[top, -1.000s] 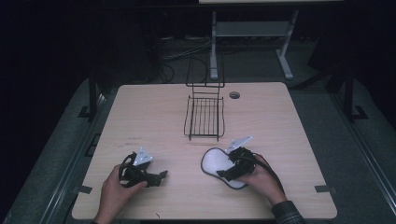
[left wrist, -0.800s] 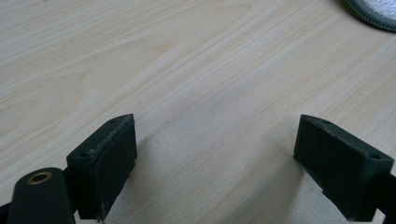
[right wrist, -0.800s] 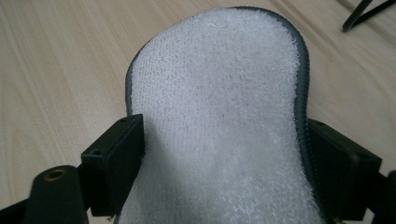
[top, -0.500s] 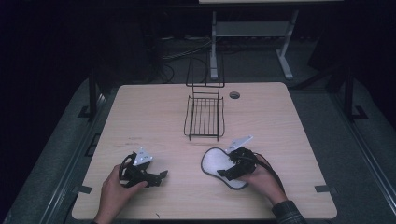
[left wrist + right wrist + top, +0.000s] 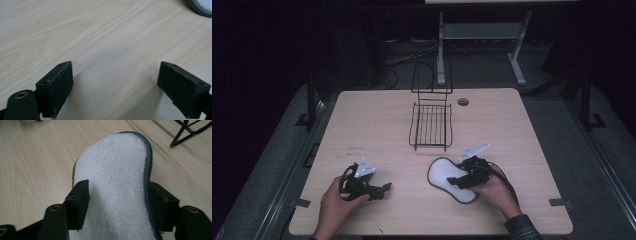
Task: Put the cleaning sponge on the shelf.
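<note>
A white insole (image 5: 443,172) with a grey rim lies flat on the wooden table (image 5: 372,120), front right of centre. My right gripper (image 5: 458,181) grips it across its narrow middle. In the right gripper view the jaws press both edges of the insole (image 5: 117,162), so the right gripper (image 5: 117,200) is shut on it. Over bare wood at the front left, my left gripper (image 5: 383,189) is held by a hand. Its jaws stand wide apart with nothing between them in the left gripper view (image 5: 115,87). A corner of the insole (image 5: 201,6) shows at the top right there.
A black wire rack (image 5: 430,125) with an upright back stands at the table's middle, just beyond the insole; its foot (image 5: 185,130) shows in the right gripper view. A round cable hole (image 5: 463,102) sits near the far edge. Dark floor and a metal stand lie beyond.
</note>
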